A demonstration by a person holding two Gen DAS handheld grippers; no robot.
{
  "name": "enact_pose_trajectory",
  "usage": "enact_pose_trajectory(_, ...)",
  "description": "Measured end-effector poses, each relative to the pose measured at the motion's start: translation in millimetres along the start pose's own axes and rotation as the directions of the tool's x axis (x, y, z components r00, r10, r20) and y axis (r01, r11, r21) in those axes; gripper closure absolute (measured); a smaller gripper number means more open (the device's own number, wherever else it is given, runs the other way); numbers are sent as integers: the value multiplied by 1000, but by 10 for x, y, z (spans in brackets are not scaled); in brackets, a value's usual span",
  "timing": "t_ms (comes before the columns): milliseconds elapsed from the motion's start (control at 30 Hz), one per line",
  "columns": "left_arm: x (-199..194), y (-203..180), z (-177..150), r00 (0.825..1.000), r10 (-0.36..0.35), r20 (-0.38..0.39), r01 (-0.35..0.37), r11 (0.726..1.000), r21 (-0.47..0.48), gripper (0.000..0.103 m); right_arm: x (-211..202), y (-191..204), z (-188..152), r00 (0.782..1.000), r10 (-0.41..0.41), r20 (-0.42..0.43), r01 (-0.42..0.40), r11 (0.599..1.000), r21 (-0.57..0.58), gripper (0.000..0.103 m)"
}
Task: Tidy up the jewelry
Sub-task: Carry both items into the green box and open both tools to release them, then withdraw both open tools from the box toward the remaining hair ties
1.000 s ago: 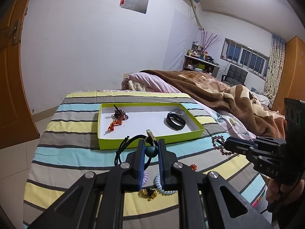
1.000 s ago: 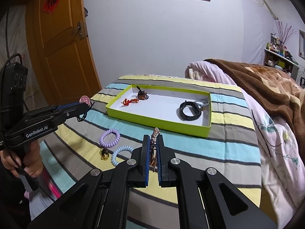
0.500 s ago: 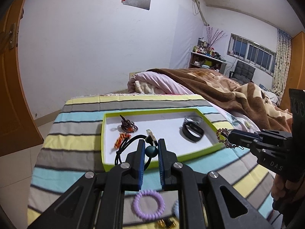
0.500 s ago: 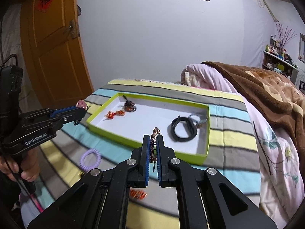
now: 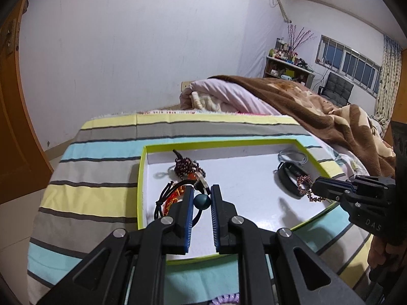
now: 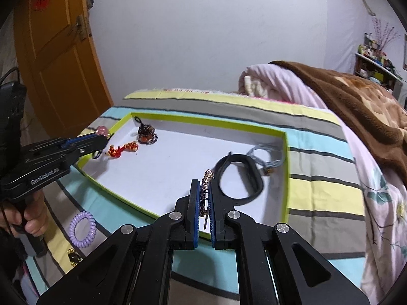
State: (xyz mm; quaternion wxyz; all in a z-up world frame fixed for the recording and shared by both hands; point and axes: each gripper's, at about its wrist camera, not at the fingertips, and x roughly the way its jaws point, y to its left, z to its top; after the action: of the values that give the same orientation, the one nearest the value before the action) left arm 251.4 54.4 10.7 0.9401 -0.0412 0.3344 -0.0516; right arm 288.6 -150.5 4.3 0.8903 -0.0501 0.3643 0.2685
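A shallow lime-green tray (image 5: pixel 141 178) (image 6: pixel 203 123) with a white floor lies on the striped bed cover. In it are a dark beaded bracelet (image 5: pixel 188 165), an orange-red charm (image 6: pixel 123 149), a black band (image 6: pixel 240 179) and a thin blue ring (image 6: pixel 267 153). My left gripper (image 5: pixel 202 195) is shut on a black cord necklace with a teal bead (image 5: pixel 202 201), held over the tray's left part. My right gripper (image 6: pixel 206 190) is shut on a beaded chain bracelet (image 6: pixel 206 181), held over the tray's near right part beside the black band.
A purple coil hair tie (image 6: pixel 82 228) and a small gold charm (image 6: pixel 73 256) lie on the cover in front of the tray. A brown blanket (image 5: pixel 318 111) and pink quilt (image 6: pixel 274 81) lie to the right. An orange door (image 6: pixel 58 50) stands left.
Both grippers moved forward from above the bed cover to above the tray, each still holding its piece. The loose hair ties fell behind the left gripper.
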Motion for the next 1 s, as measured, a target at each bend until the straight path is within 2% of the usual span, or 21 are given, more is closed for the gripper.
enact_pose_trajectory(367,190,18,-56,999,1,-45,-1,1000,6,89,271,-28,-16,998,-4,-62,5,1000,7,97)
enact_pose_trajectory(533,209,16,-57,998,13,-60,-12,1000,17,86,292,-17,-35,998,-8,-70,8,1000,-1,84)
enact_pose_trajectory(667,144,6,-51,999,10,-48,-9,1000,19,77,238,-9,-39,999,-11,-53,11,1000,4,79)
enact_pose_trajectory(1000,-278,3,-126,1000,4,1,-4,1000,-2,77,-183,91,-133,1000,-10,6,9,1000,27,79)
